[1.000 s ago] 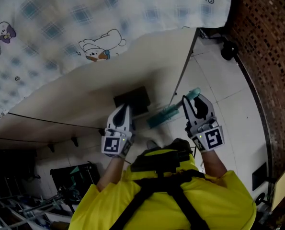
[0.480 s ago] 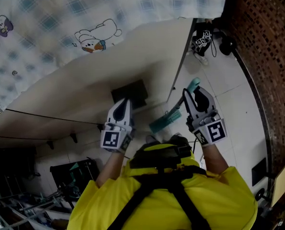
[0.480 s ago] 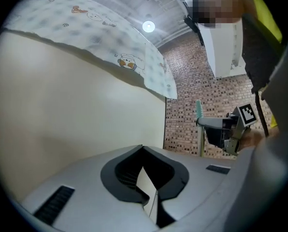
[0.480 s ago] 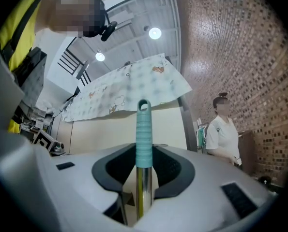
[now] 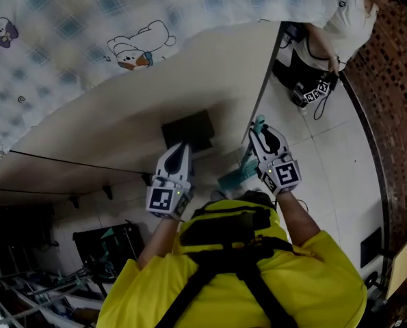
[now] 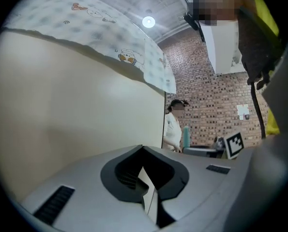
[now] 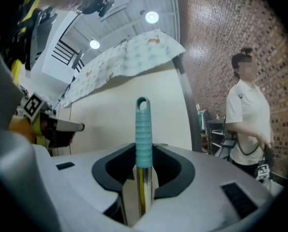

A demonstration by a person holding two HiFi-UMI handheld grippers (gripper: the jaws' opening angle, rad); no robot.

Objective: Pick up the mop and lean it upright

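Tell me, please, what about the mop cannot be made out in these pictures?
- Shaft of the mop below the grip: right gripper view, hidden inside the right gripper body.
- The mop head: head view, partly covered by the right gripper, dim and small.
- Whether the mop head touches the floor: no view settles it.

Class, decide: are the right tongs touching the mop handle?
Touching. The right gripper view shows the right tongs closed on the mop handle, its metal shaft pressed between both jaws.

Teal-gripped chrome mop handle (image 7: 144, 129), blue-checked cartoon cloth (image 5: 66, 19), red-brown brick wall (image 5: 395, 115)
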